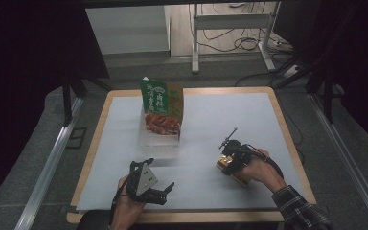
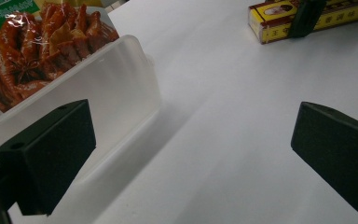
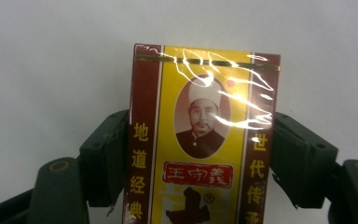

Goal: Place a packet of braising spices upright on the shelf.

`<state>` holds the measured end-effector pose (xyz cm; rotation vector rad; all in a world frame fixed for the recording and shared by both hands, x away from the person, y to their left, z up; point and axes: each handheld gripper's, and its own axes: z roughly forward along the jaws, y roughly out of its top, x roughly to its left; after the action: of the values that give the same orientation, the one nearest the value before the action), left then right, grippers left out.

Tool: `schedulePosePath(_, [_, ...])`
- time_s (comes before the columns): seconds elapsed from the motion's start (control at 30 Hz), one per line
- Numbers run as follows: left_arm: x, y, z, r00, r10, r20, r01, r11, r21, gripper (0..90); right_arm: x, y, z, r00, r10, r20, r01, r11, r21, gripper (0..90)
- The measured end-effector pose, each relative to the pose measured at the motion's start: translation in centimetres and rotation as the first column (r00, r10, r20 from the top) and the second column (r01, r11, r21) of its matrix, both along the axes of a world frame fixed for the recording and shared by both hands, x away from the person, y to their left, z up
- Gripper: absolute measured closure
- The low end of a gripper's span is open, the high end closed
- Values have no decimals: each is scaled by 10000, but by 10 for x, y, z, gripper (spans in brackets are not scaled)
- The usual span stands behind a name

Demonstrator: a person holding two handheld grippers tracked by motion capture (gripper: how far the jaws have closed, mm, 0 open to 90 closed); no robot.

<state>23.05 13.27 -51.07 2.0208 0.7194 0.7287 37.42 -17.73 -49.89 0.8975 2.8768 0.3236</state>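
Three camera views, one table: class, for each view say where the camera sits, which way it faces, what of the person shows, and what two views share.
High view: above the table's near edge, looking forward and down; both forearms, left hand-held gripper, right hand-held gripper.
Left gripper view: on that hand-held gripper, facing across the table; black jaws apart, clear container beside them.
Right gripper view: looking down; jaws flank the yellow box.
Shared: the box appears in all three.
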Motion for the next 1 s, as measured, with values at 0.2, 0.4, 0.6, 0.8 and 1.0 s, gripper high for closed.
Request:
schedulePosePath(0.2, [0,2,1,10000,62,40,-61,9999,-80,0,-3,0,4,9996,-255,106,254,9996,99,317])
schedulePosePath(0.4, [0,2,1,10000,79,1,-79,9999,-133,0,-7,-8,15,9978,-353,566,308,9965,773,318])
schedulePosePath(0.6, [1,3,1,10000,83,-7,-83,9998,-199,0,-10,-15,25,9925,-491,1118,319,9881,1506,318])
schedulePosePath(0.8, [1,6,2,9998,209,22,-208,9992,-348,0,-13,-17,32,9850,-569,1632,162,9704,2408,319])
schedulePosePath(1.0, [1,9,3,9996,266,-8,-266,9985,-469,0,-16,-17,41,9695,-787,2319,-21,9442,3295,319])
